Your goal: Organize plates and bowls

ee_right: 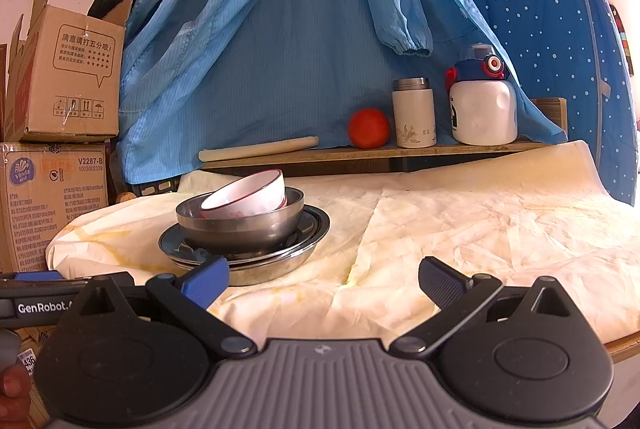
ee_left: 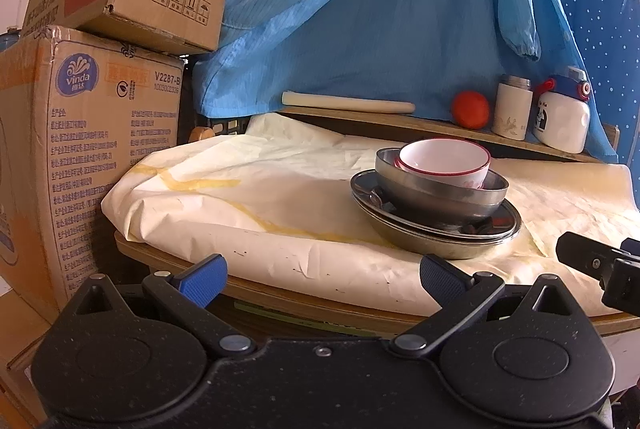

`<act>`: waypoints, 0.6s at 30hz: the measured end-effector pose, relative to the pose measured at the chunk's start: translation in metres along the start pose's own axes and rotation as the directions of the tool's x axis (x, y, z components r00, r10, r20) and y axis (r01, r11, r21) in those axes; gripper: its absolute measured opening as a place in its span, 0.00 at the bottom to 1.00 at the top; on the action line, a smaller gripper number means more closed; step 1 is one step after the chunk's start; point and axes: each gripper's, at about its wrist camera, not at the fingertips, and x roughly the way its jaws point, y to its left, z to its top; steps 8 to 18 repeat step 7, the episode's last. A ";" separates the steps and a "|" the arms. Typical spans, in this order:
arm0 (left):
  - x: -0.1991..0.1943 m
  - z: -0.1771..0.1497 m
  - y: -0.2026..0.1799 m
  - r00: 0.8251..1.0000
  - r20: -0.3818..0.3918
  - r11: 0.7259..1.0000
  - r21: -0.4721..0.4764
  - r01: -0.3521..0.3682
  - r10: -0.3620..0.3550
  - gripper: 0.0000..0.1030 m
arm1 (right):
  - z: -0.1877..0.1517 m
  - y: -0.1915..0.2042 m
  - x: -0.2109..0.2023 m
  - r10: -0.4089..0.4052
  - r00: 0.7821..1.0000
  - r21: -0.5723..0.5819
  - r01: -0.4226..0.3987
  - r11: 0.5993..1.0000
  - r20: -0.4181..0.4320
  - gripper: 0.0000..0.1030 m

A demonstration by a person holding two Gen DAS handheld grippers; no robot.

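Observation:
A stack of dishes stands on the paper-covered table [ee_left: 224, 213]. A white bowl with a red rim [ee_left: 444, 163] [ee_right: 248, 195] sits tilted inside a steel bowl [ee_left: 440, 193] [ee_right: 240, 225], which rests on stacked steel plates [ee_left: 436, 233] [ee_right: 244, 257]. My left gripper [ee_left: 322, 279] is open and empty, at the table's near edge, short of the stack. My right gripper [ee_right: 324, 279] is open and empty, to the right of the stack. The right gripper's body shows at the right edge of the left wrist view [ee_left: 600, 263].
A low wooden shelf [ee_right: 400, 151] at the back holds a red ball [ee_right: 369, 128], a white flask [ee_right: 414, 113], a white and blue bottle [ee_right: 482, 101] and a rolled paper [ee_right: 260, 148]. Blue coats [ee_right: 280, 29] hang behind. Cardboard boxes [ee_left: 100, 133] stand to the left.

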 end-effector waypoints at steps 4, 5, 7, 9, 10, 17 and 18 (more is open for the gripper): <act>0.000 0.000 -0.001 1.000 -0.001 1.000 0.008 -0.004 0.004 0.99 | 0.000 0.000 0.001 0.002 1.000 -0.001 -0.002 1.000 -0.001 1.00; 0.000 0.000 -0.001 1.000 0.000 1.000 0.011 -0.008 0.008 0.99 | 0.000 0.001 0.001 0.003 1.000 -0.001 -0.003 1.000 -0.002 1.00; 0.000 0.000 -0.001 1.000 0.001 1.000 0.015 -0.015 0.015 0.99 | -0.001 0.001 0.002 0.007 1.000 -0.001 -0.007 1.000 -0.004 1.00; 0.000 0.000 -0.001 1.000 0.001 1.000 0.015 -0.015 0.015 0.99 | -0.001 0.001 0.002 0.007 1.000 -0.001 -0.007 1.000 -0.004 1.00; 0.000 0.000 -0.001 1.000 0.001 1.000 0.015 -0.015 0.015 0.99 | -0.001 0.001 0.002 0.007 1.000 -0.001 -0.007 1.000 -0.004 1.00; 0.000 0.000 -0.001 1.000 0.001 1.000 0.015 -0.015 0.015 0.99 | -0.001 0.001 0.002 0.007 1.000 -0.001 -0.007 1.000 -0.004 1.00; 0.000 0.000 -0.001 1.000 0.001 1.000 0.015 -0.015 0.015 0.99 | -0.001 0.001 0.002 0.007 1.000 -0.001 -0.007 1.000 -0.004 1.00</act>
